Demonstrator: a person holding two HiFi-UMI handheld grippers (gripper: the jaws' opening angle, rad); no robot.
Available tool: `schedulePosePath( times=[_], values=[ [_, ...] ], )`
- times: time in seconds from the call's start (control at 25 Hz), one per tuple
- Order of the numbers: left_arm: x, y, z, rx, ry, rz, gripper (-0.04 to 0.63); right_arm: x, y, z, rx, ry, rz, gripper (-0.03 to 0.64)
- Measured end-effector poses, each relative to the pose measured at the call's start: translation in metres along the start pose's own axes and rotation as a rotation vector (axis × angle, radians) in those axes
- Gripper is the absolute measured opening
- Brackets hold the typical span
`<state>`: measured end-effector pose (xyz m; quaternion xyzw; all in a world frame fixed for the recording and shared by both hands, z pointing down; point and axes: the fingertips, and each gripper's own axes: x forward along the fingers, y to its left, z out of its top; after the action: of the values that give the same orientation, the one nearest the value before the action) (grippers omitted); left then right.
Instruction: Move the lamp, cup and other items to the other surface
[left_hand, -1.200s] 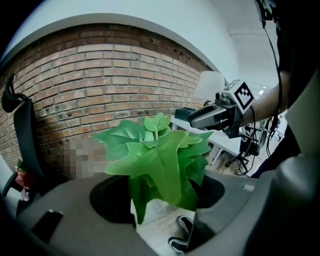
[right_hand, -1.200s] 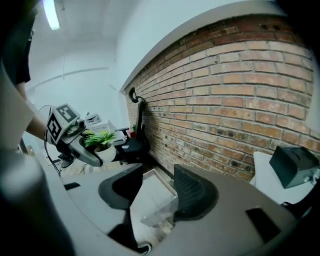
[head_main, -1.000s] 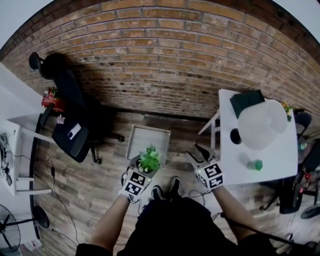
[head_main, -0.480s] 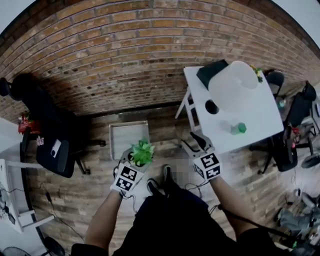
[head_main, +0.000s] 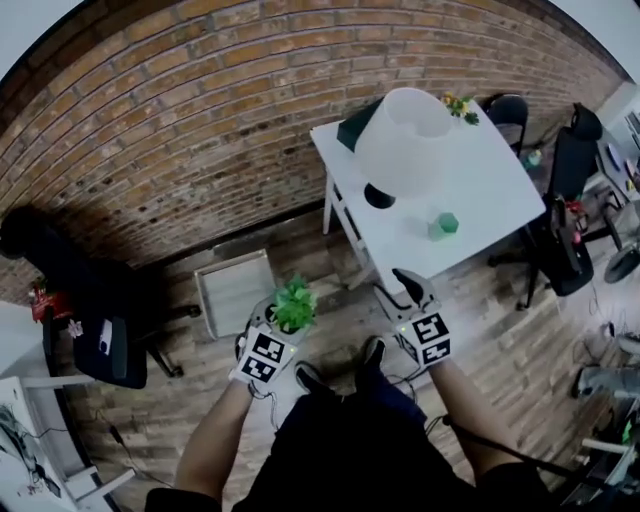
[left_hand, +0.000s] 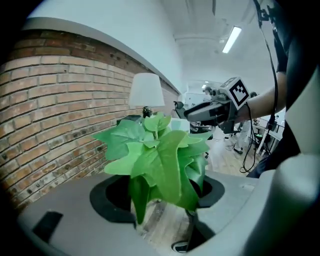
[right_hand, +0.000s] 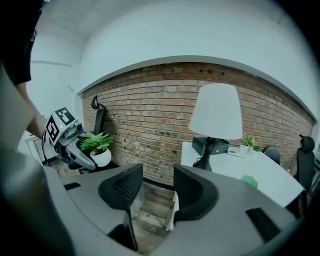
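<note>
**Table (head_main: 500, 190) swings to upper centre; left tool (head_main: 283, 322) holds the potted plant (head_main: 295, 303)**

Head view: a second ago the white table sat at the right side. Now it lies ahead, with its near corner just beyond the right tool (head_main: 408, 288). The potted plant is over the wooden floor (head_main: 180, 400), short of the table. The lamp (head_main: 400, 140) stands by the table's left edge, with a dark box (head_main: 352, 122) at the far left corner. A green cube (head_main: 444, 224) sits nearer the middle.

Left gripper view: the jaws stand wide, and the plant's leaves fill the gap and hide its pot.

Right gripper view: the jaws are partly apart with only floor between them. At the left, the other tool clasps the plant's white pot. The lamp stands on the table ahead.
</note>
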<state>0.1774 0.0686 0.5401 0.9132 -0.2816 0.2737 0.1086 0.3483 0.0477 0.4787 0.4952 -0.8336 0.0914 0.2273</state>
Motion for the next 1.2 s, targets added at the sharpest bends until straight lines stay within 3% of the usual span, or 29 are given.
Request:
schedulePosePath(
  times=[0.56,0.88,1.2],
  values=[
    [0.150,-0.068,0.084,0.065,0.027,0.021,0.288,-0.083,-0.158,-0.078,0.127,0.047,-0.092,0.198],
    [0.225,-0.075,0.110,0.049,0.026,0.022,0.288,-0.096,-0.208,-0.099,0.093,0.065,-0.087,0.198],
    [0.298,-0.079,0.108,0.057,0.078,0.001,0.288,-0.102,-0.249,-0.122,0.103,0.111,-0.096,0.198]
  ],
)
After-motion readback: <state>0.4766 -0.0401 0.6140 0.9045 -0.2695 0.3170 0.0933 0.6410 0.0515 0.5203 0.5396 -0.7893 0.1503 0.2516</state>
